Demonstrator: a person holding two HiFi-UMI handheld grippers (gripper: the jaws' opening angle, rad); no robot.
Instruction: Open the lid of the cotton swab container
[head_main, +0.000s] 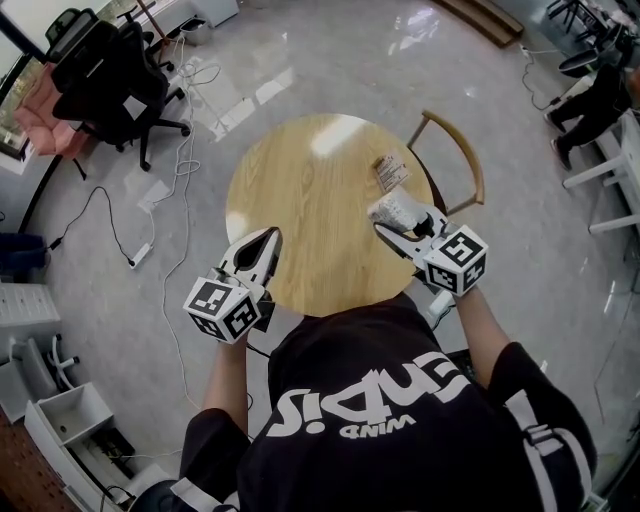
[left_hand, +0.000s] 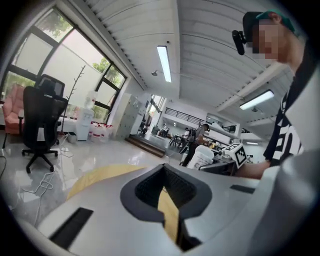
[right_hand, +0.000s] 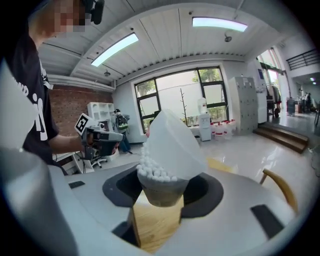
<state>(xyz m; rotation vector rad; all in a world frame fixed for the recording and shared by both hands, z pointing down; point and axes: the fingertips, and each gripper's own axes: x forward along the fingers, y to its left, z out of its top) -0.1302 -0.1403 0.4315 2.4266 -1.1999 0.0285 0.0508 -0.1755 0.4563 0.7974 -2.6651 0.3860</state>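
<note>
My right gripper (head_main: 400, 224) is shut on the cotton swab container (head_main: 393, 210) and holds it over the right side of the round wooden table (head_main: 300, 190). In the right gripper view the grey container (right_hand: 161, 189) sits between the jaws. White swab tips (right_hand: 154, 172) show at its rim, and its translucent lid (right_hand: 172, 142) stands swung up and open. My left gripper (head_main: 268, 240) hovers over the table's left front edge. Its jaws are shut with nothing between them (left_hand: 165, 192). From the left gripper view the container (left_hand: 202, 157) shows at the right.
A small printed packet (head_main: 391, 172) lies on the table beyond the container. A wooden chair (head_main: 455, 150) stands at the table's far right. A black office chair (head_main: 110, 80) and loose cables (head_main: 160, 190) are on the floor at the left.
</note>
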